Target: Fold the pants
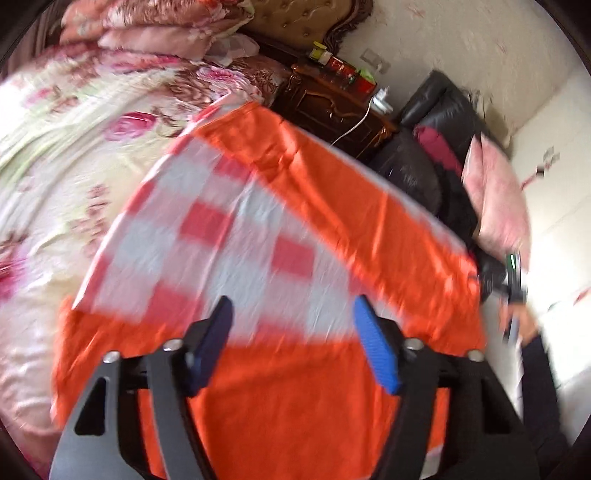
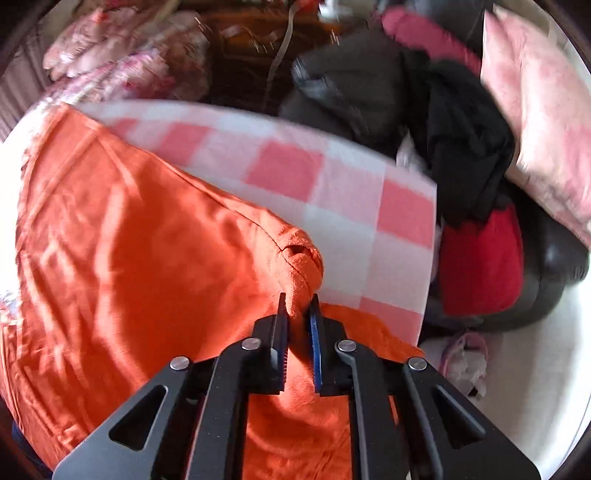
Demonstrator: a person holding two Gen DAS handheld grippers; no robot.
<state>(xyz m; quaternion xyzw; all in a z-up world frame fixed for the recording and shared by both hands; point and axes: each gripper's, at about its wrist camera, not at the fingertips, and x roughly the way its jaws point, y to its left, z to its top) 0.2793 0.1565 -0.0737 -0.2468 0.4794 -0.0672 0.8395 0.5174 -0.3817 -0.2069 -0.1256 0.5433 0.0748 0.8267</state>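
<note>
Orange pants point(image 1: 332, 206) lie spread over a red-and-white checked cloth point(image 1: 207, 254) on the bed. My left gripper point(image 1: 295, 310) is open above the pants and the checked cloth, with nothing between its blue pads. In the right wrist view the orange pants point(image 2: 129, 240) fill the left and middle. My right gripper point(image 2: 298, 306) is shut on a bunched corner of the pants. The checked cloth point(image 2: 332, 192) shows behind that corner. The other gripper point(image 1: 511, 273) shows at the pants' right edge in the left wrist view.
A floral bedsheet point(image 1: 66, 147) and folded quilts point(image 1: 155, 29) lie to the left. A dark wooden nightstand point(image 1: 332, 107) stands behind. A black chair point(image 2: 461, 155) heaped with dark and red clothes and a pink pillow point(image 2: 546, 110) is at the right.
</note>
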